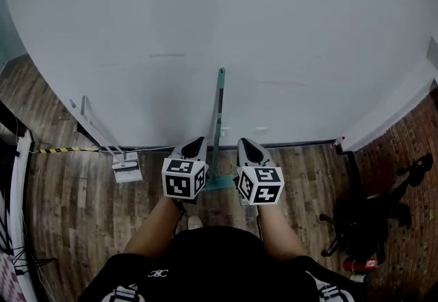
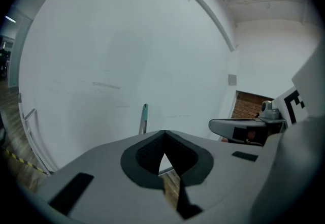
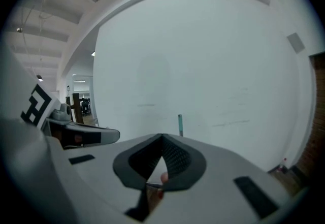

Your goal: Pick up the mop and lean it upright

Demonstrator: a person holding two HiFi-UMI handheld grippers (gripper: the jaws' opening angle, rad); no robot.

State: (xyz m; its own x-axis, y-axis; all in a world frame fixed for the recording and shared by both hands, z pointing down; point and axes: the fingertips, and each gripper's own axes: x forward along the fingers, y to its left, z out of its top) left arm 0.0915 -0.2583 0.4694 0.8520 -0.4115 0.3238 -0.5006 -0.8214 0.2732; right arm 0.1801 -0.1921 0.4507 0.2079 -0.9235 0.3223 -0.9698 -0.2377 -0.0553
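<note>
The mop [image 1: 217,122] is standing upright and leaning against the white wall [image 1: 287,33]. The teal end of its handle is touching the wall, and its teal head is sitting on the wooden floor [image 1: 75,205], at the edge where the floor is meeting the wall, about the middle of that edge.

The left gripper [image 1: 197,140] and the right gripper [image 1: 245,142] are hanging side by side in front of the person, one on each side of the mop shaft in the head view, and both are pointing toward the wall. Neither one is touching the mop. In the left gripper view the left gripper [image 2: 163,139] is keeping its jaws pressed together at the tips, with nothing between them, and the mop [image 2: 144,119] is showing ahead of it by the wall. In the right gripper view the right gripper [image 3: 162,141] is also clenched and empty, with the mop [image 3: 180,125] ahead and slightly to its right.

Further left along the same edge of the floor, a white long-handled tool [image 1: 102,135] is leaning on the wall, and a yellow and black strip [image 1: 65,151] is lying beside it. Toward the right edge of the floor a black stand [image 1: 356,215] is standing.
</note>
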